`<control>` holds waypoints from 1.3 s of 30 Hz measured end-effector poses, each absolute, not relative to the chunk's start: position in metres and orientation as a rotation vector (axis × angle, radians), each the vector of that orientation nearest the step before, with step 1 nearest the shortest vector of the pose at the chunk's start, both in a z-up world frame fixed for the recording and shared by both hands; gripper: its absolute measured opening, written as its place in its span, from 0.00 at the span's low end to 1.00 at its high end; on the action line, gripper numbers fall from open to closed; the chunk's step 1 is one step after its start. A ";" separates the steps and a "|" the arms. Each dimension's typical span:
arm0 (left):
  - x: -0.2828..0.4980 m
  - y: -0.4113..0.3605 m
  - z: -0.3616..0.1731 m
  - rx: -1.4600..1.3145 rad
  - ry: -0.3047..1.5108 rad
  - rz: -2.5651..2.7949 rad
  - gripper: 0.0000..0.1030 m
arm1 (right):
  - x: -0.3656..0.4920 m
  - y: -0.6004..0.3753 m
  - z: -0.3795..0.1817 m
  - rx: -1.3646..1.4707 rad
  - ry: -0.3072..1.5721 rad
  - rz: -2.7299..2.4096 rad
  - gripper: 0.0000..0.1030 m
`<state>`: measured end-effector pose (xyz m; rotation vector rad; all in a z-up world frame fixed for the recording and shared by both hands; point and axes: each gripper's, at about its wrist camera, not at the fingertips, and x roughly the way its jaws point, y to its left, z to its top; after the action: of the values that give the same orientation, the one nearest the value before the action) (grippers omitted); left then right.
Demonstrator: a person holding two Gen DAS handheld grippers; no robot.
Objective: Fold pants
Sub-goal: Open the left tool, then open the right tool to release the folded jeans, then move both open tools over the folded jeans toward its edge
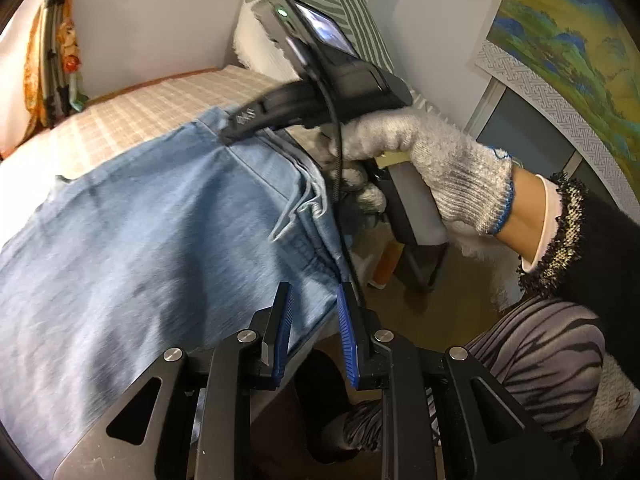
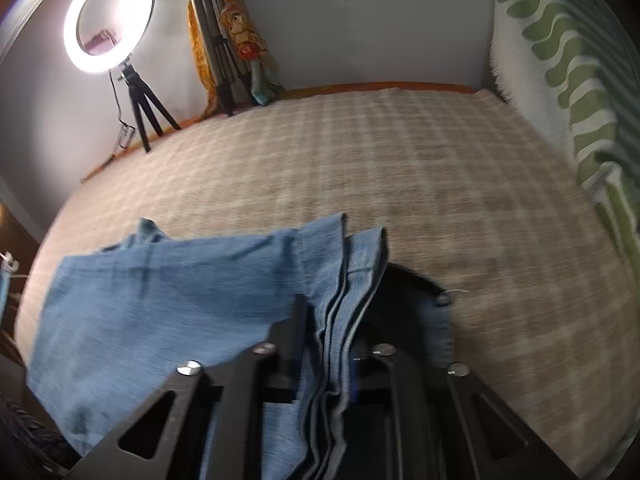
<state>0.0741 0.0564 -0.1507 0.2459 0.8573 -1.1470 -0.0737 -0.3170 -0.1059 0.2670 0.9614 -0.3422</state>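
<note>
Light blue denim pants [image 1: 152, 224] lie on a checked beige bed cover [image 1: 132, 120], reaching the bed's near edge. My left gripper [image 1: 314, 300] is open, its blue-padded fingers [image 1: 346, 336] at the pants' near edge with nothing between them. My right gripper, seen from the left wrist view [image 1: 244, 124], is held by a gloved hand and is shut on the pants' stacked edge. In the right wrist view the pants [image 2: 160, 300] are bunched in several layers between my right gripper's fingers [image 2: 328, 320].
A lit ring light on a small tripod [image 2: 108, 20] and a folded tripod draped in orange cloth [image 2: 224, 40] stand at the bed's far edge. A green striped pillow [image 2: 568, 80] lies at the right. The person's striped trouser leg [image 1: 540, 360] is near the left gripper.
</note>
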 end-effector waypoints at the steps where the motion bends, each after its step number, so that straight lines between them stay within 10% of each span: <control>1: 0.074 0.060 -0.149 0.242 0.856 -1.145 0.20 | -0.075 -0.317 -0.105 0.257 0.962 -0.356 0.19; 39: 0.111 0.194 -0.122 0.145 0.764 -0.794 0.27 | -0.051 -0.157 -0.040 0.182 0.826 -0.113 0.34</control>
<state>0.1108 0.1939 -0.1216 0.1449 0.7642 -0.7936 -0.0514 -0.1573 -0.0396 0.1817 0.8259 -0.1127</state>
